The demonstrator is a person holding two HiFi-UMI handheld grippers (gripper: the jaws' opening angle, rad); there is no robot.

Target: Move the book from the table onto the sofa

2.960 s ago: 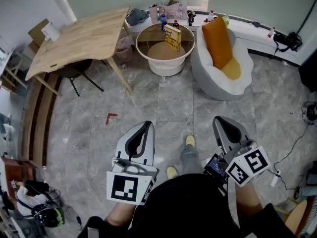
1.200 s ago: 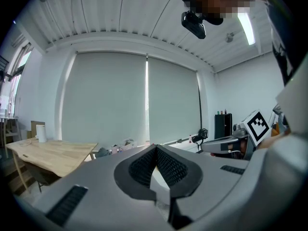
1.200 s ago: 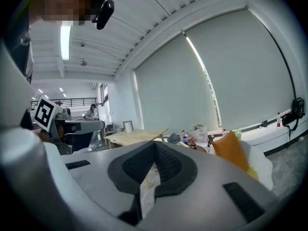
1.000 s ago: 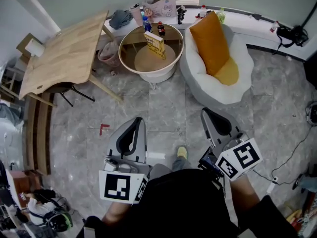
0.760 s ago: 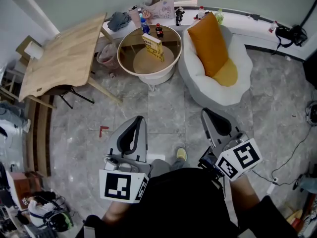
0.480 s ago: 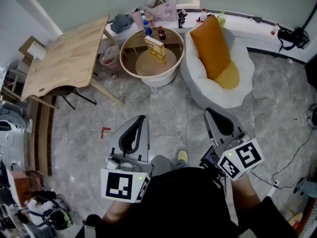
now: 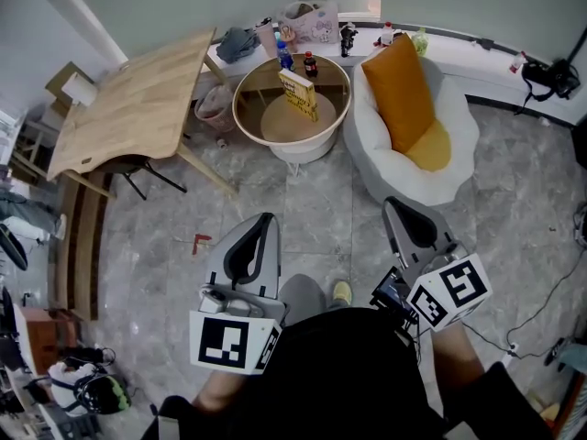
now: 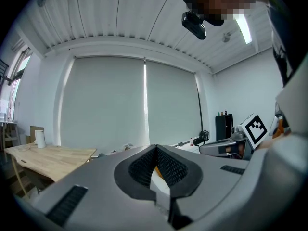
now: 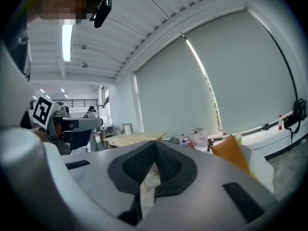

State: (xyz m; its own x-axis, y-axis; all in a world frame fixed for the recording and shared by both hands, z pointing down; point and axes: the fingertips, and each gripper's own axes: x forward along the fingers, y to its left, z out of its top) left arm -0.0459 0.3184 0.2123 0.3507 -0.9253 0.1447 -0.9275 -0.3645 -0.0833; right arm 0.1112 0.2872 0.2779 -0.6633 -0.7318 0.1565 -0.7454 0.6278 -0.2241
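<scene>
A yellow book (image 7: 299,94) stands upright on the round, cream-rimmed low table (image 7: 252,89) at the far side of the room. To its right sits the white sofa (image 7: 459,159) with an orange cushion (image 7: 398,85), also seen in the right gripper view (image 9: 231,153). My left gripper (image 7: 266,220) and right gripper (image 7: 393,205) are held close to the person's body, far from the book and pointing toward it. Both are shut with nothing between their jaws. The closed tips show in the left gripper view (image 8: 156,147) and the right gripper view (image 9: 155,142).
A long wooden table (image 7: 138,94) with a dark chair (image 7: 128,154) under it stands at the left. Two bottles (image 7: 309,64) stand on the round table's far edge and a bag (image 7: 312,21) sits behind it. Grey tiled floor (image 7: 312,209) with a red mark (image 7: 202,242) lies between.
The head view has swung a little, so the round table and sofa sit slightly lower and to the right. Both grippers stay shut and in place.
</scene>
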